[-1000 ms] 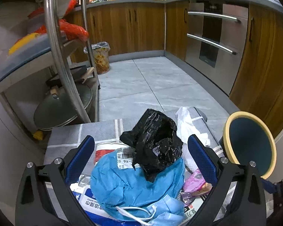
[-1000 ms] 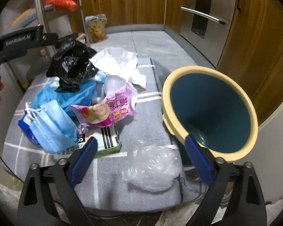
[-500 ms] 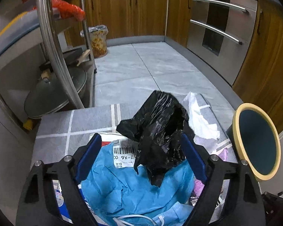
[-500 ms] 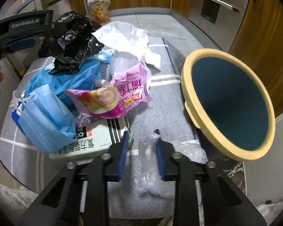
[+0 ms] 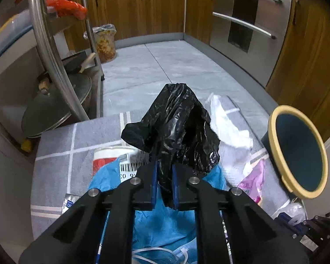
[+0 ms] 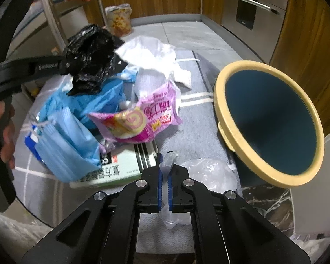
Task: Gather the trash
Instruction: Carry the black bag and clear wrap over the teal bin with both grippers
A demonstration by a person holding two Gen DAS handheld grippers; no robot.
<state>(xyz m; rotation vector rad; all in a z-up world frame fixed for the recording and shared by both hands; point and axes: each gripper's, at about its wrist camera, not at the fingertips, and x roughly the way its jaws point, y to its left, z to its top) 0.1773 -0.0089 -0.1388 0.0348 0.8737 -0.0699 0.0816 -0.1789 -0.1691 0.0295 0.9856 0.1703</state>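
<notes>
Leftmost, the left gripper pinches one crinkled black plastic bag above a heap on the grey mat: several pleated blue masks, one glossy pink snack wrapper, one crumpled white tissue. Further right, the right gripper is clamped on one thin clear plastic bag, just beside one round, yellow-rimmed dark bin tipped sideways

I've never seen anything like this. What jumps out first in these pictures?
A crumpled black bag pinched in the left tool, raised over a heap of blue masks and wrappers on a grey mat. To the right, a yellow-rimmed bin gapes open on its side, while the right tool grips a clear plastic bag just beside it.
</notes>
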